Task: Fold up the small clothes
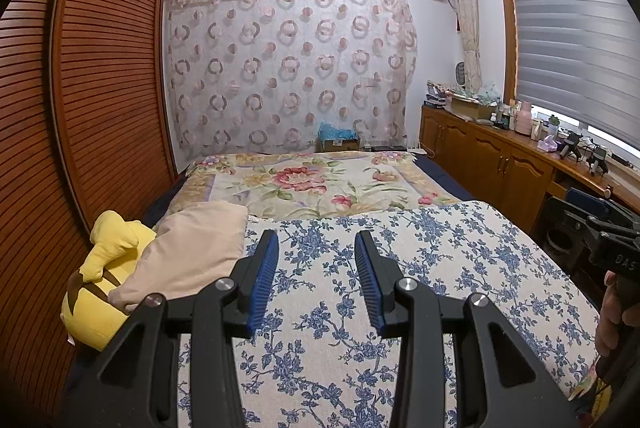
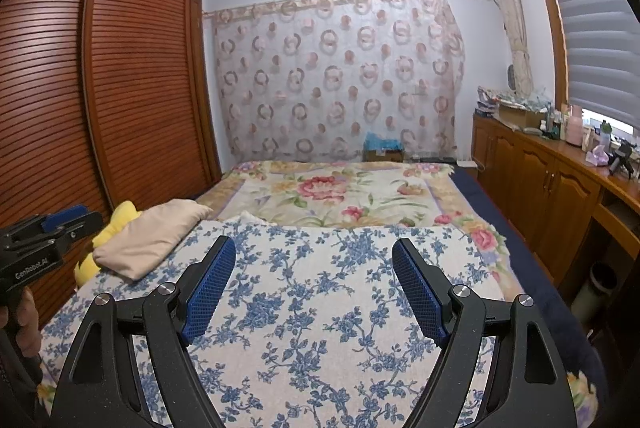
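A folded beige garment (image 1: 188, 256) lies at the left edge of the bed, partly on a yellow plush toy (image 1: 108, 276); it also shows in the right wrist view (image 2: 152, 240). My left gripper (image 1: 316, 240) is open and empty, held above the blue-flowered cloth (image 1: 360, 308), to the right of the garment. My right gripper (image 2: 314, 248) is open wider, empty, above the same cloth (image 2: 320, 308). Each gripper's body shows at the edge of the other's view: the right gripper (image 1: 600, 232) and the left gripper (image 2: 44, 236).
A wooden slatted wardrobe (image 1: 80, 108) stands along the bed's left. A floral blanket (image 1: 312, 184) covers the far half of the bed. A wooden cabinet (image 1: 500, 156) with bottles and clutter runs along the right under the window. A curtain hangs on the back wall.
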`<state>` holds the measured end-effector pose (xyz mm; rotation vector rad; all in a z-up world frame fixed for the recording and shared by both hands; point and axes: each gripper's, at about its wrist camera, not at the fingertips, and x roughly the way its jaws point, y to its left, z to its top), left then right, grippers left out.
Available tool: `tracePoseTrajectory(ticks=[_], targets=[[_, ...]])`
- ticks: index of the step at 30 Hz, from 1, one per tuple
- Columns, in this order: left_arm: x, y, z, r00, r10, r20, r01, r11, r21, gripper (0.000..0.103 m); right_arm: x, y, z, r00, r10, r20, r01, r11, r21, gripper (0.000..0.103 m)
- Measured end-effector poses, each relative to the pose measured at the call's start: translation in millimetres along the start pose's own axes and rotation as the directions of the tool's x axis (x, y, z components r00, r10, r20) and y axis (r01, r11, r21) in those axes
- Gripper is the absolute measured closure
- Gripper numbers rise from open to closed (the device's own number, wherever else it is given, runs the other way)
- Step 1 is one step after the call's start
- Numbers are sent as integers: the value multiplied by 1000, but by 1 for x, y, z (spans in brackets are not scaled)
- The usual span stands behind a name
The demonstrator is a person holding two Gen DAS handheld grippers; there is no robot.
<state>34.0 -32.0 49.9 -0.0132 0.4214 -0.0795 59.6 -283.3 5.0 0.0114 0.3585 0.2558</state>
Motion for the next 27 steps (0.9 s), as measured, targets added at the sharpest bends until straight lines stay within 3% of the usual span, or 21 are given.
tracePoseTrajectory(ticks=[27], targets=[[-1,3,1,1000,-1,4,1,1000,-1,65,0,-3,2,1000,-3,1,3,1000,0,20]])
